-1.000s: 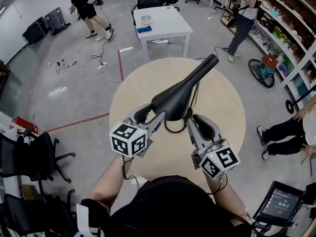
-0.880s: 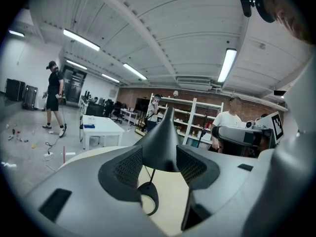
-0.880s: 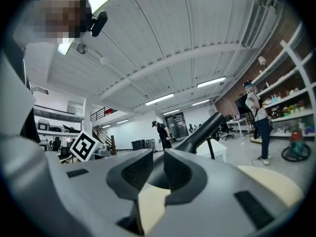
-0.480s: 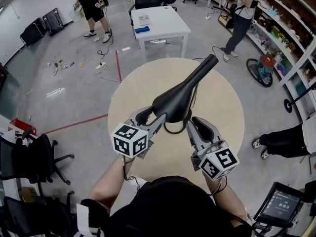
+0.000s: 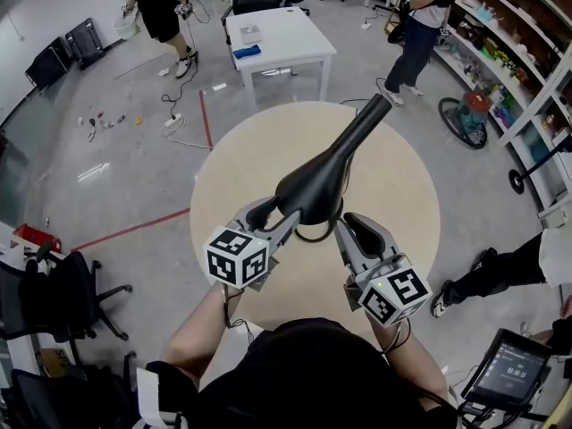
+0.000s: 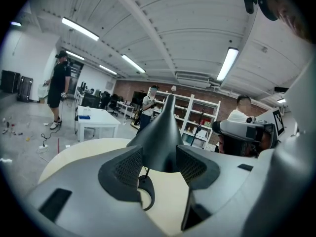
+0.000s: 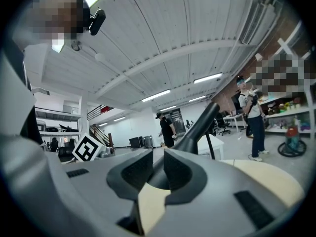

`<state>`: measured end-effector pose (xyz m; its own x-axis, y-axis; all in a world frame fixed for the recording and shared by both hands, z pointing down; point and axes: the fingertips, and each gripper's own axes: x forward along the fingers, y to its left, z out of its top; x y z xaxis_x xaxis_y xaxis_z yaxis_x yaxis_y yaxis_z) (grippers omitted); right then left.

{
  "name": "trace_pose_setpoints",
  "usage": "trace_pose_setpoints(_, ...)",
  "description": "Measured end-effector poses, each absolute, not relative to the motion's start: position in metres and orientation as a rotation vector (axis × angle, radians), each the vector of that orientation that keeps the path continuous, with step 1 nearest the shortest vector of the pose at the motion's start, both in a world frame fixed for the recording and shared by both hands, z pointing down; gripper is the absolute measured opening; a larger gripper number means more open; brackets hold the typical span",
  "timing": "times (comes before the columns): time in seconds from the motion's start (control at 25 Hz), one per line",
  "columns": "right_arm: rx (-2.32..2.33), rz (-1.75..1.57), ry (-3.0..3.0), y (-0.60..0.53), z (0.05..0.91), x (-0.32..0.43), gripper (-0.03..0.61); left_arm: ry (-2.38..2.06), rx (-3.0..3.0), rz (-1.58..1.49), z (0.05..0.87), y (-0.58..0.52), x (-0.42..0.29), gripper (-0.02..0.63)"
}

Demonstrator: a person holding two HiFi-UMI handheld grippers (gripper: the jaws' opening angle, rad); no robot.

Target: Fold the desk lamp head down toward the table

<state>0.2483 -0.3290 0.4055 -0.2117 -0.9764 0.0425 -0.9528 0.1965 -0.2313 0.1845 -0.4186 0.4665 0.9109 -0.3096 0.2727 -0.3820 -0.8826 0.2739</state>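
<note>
Left gripper (image 5: 273, 217) grips the wide end of the black desk lamp head (image 5: 313, 186). In its own view the two ribbed pads (image 6: 129, 167) press against either side of the flared shell (image 6: 160, 142), with nothing else between them. Right gripper (image 5: 344, 226) comes in from the other side. Its jaws are drawn to a narrow gap in the right gripper view (image 7: 158, 169), and the dark edge of the lamp head sits pinched in that gap.

The lamp head hangs above the near half of the round beige table (image 5: 241, 159), between the two grippers. Its narrow neck (image 5: 357, 132) slants up and away toward the far right, so the head is raised off the tabletop. A dark loop (image 5: 313, 232) lies on the table just under the head, and in the left gripper view a thin line runs up from it toward the shell.

Each gripper carries its marker cube nearest the person – the left one (image 5: 234, 256) and the right one (image 5: 393, 293). Beyond the round table stands a white table (image 5: 273, 38), and a red tape line (image 5: 134, 226) crosses the grey floor at left. A person (image 5: 420, 16) stands by the shelves at the far right.
</note>
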Motion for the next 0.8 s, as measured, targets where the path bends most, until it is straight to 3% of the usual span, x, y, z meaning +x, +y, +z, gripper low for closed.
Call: trace_pose_setpoints(0.8, -1.928, -0.396, 2.301, -0.332, 0.422, 0.258, 0.067, -0.456, 2.715, 0.372, 0.486, -0.418, 0.198, 0.218)
